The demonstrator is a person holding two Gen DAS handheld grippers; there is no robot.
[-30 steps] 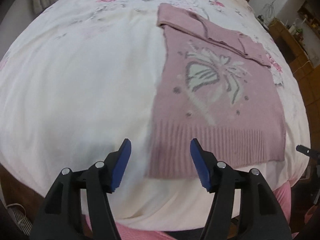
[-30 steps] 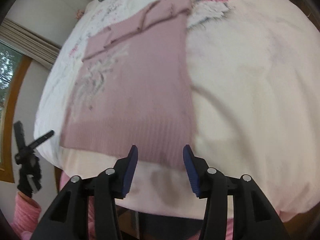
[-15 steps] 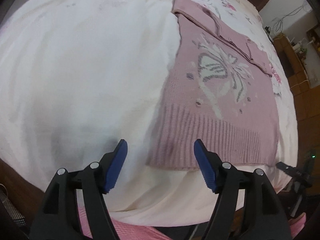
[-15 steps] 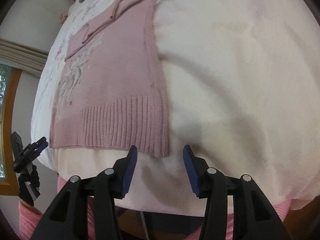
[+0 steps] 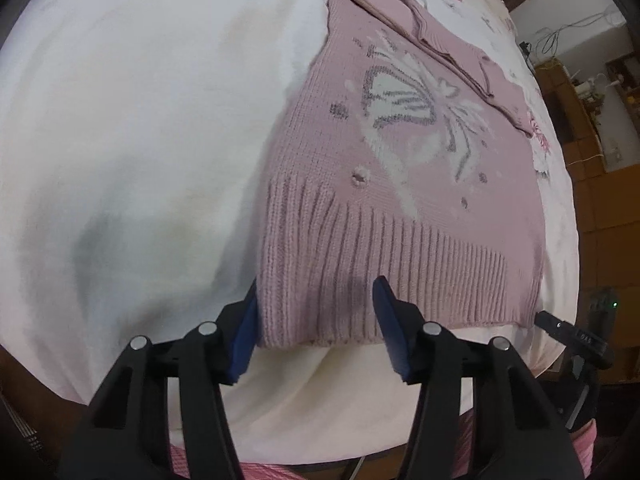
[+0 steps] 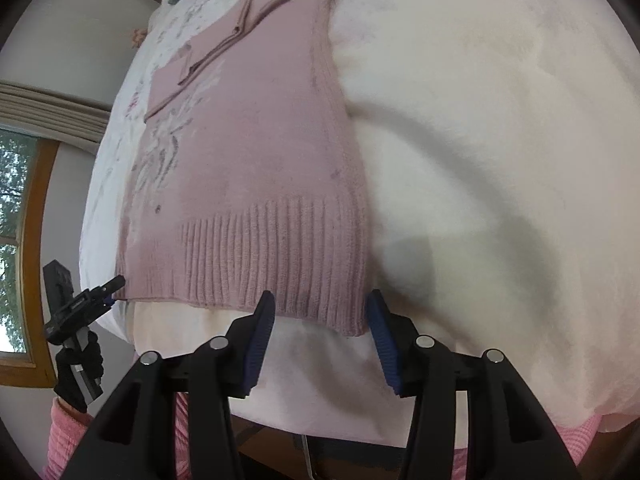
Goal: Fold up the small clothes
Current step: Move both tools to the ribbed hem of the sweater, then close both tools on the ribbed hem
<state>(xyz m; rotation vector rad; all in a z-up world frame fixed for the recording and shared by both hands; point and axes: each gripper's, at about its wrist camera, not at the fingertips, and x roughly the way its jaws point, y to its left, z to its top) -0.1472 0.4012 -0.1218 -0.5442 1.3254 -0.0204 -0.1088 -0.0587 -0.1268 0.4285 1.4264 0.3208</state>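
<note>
Pink knit sweater (image 5: 404,184) lying flat, front up, on bed (image 5: 132,120). White-and-grey butterfly motif showing on chest. Both sleeves lying folded across upper part, near collar. Ribbed hem facing near bed edge, its left corner sitting between open left tongs (image 5: 316,320), its right corner between open right tongs (image 6: 320,320).

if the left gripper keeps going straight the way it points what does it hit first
Most likely the ribbed hem of the pink sweater. The open left gripper straddles the hem's near left corner, so the fabric lies right between its fingers. Depth is hard to judge; it may already touch.
</note>
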